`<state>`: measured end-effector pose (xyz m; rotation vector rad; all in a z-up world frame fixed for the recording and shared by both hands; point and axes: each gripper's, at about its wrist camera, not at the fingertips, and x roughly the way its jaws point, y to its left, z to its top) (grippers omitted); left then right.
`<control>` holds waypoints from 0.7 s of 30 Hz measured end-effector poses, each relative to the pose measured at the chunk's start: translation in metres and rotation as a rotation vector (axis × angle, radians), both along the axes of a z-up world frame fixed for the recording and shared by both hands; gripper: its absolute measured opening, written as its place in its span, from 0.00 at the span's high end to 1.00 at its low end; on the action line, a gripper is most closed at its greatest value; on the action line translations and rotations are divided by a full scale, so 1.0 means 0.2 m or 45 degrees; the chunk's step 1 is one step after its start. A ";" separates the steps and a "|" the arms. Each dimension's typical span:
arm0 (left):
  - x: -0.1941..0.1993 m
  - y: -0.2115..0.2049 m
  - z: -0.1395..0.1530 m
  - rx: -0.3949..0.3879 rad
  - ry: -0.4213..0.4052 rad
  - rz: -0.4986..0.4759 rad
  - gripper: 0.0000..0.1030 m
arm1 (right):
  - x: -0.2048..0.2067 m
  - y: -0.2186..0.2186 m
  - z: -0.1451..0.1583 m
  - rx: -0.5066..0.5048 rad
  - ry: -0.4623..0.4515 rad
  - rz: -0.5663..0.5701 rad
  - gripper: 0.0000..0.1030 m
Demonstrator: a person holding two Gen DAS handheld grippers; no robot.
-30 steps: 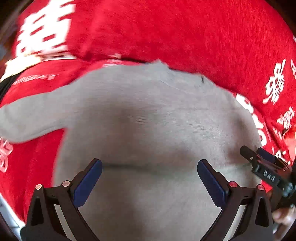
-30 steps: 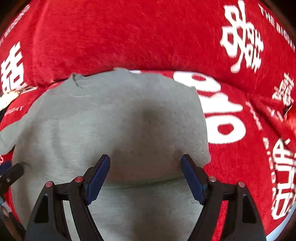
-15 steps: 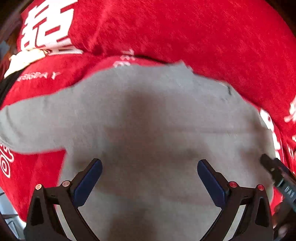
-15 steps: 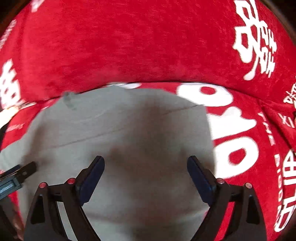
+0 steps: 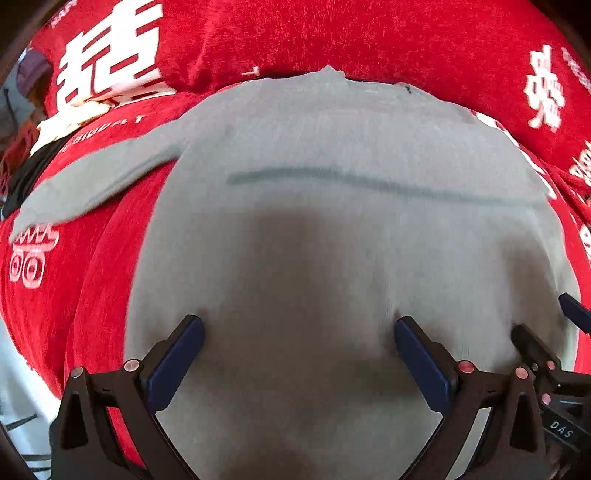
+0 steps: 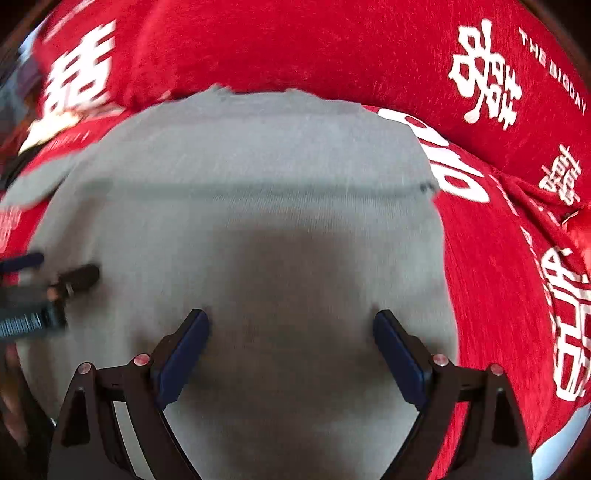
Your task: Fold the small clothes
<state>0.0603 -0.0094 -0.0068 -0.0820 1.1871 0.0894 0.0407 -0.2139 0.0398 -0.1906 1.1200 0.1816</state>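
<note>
Left gripper (image 5: 299,354) and right gripper (image 6: 291,347): 2 tools spread wide, right's jaws just widened, gripping nothing, above grey top (image 5: 332,229) on red cover (image 5: 332,33).

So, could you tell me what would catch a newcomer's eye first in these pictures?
The grey sweater fills the middle, one sleeve stretched out to the left. It lies on a bright red cloth printed with white characters. The left gripper and right gripper both hang open above it.
</note>
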 end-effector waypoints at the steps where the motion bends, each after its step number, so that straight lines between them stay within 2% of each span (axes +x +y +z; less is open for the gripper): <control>1: -0.08 0.01 0.00 -0.005 0.000 -0.018 0.00 | -0.09 -0.02 0.00 0.011 -0.005 0.020 0.10; 3: -0.21 0.04 -0.01 -0.014 -0.007 -0.052 0.00 | -0.21 -0.06 0.02 0.030 -0.005 0.058 0.10; 4: -0.26 0.05 -0.01 -0.033 -0.013 -0.063 0.00 | -0.27 -0.07 0.00 0.011 0.020 0.098 0.10; 5: -0.31 0.07 -0.02 -0.050 -0.010 -0.071 0.00 | -0.36 -0.07 -0.02 -0.030 -0.001 0.159 0.10; 6: -0.33 0.08 -0.04 -0.021 0.032 -0.088 0.00 | -0.41 -0.09 -0.03 -0.063 0.006 0.199 0.10; 8: -0.38 0.08 -0.04 0.001 0.048 -0.134 0.00 | -0.50 -0.10 -0.04 -0.121 0.016 0.256 0.10; 10: -0.39 0.09 -0.04 0.004 0.115 -0.147 0.00 | -0.52 -0.11 -0.05 -0.159 0.059 0.284 0.10; 13: -0.41 0.07 0.02 0.041 0.056 -0.184 0.00 | -0.54 -0.07 0.00 -0.212 0.044 0.309 0.10; 17: -0.37 -0.09 0.04 0.052 0.019 -0.359 0.00 | -0.54 0.14 0.07 -0.223 -0.087 0.513 0.10; 19: -0.35 -0.15 -0.03 0.142 0.073 -0.414 0.00 | -0.52 0.26 0.04 -0.234 -0.095 0.618 0.10; 21: -0.35 -0.11 -0.04 0.082 0.080 -0.384 0.00 | -0.51 0.29 -0.04 -0.314 -0.073 0.680 0.10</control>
